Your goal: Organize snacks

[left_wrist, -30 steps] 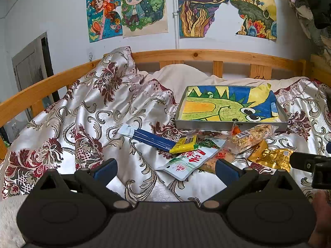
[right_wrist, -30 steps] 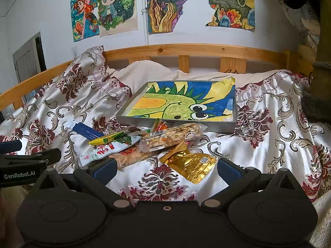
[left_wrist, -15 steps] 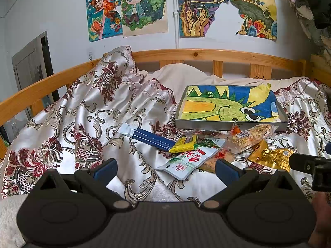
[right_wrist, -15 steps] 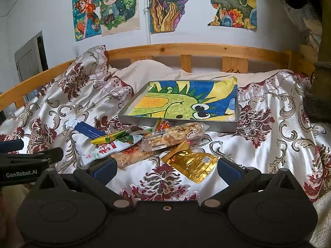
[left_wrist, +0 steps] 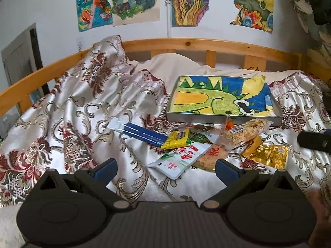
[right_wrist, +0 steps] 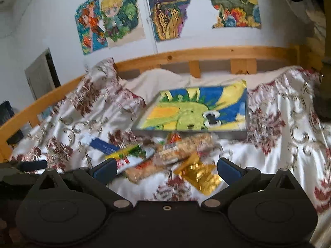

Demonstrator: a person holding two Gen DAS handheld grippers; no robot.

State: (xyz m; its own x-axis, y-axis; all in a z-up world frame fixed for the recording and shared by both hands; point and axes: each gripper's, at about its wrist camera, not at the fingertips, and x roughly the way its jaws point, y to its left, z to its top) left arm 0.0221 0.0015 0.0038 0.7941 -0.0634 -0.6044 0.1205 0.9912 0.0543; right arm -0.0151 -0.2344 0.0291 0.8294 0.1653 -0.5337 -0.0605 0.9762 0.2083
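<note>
Several snack packs lie in a heap on the patterned bedspread, just in front of a shallow grey tray [left_wrist: 223, 119] lined with a dinosaur drawing. Among them are a blue pack [left_wrist: 142, 134], a yellow pack [left_wrist: 175, 141], a white pack with red writing [left_wrist: 182, 158], a clear bag of mixed nuts [left_wrist: 243, 134] and a gold foil pack [left_wrist: 269, 155]. My left gripper [left_wrist: 165, 168] is open and hovers short of the white pack. My right gripper [right_wrist: 165, 168] is also open, above the heap, with the gold foil pack [right_wrist: 199, 174] and the tray [right_wrist: 192, 133] ahead; this view is blurred.
A wooden bed rail [left_wrist: 206, 44] runs behind the tray, with drawings [left_wrist: 118, 2] on the wall above. The bedspread [left_wrist: 72, 111] bunches into a mound on the left. The other gripper's tip [left_wrist: 314, 139] shows at the right edge, with a hand [left_wrist: 319, 212] below it.
The right gripper has swung and moved closer to the snack heap, blurring its view. The left gripper has hardly moved. Nothing was picked up.
</note>
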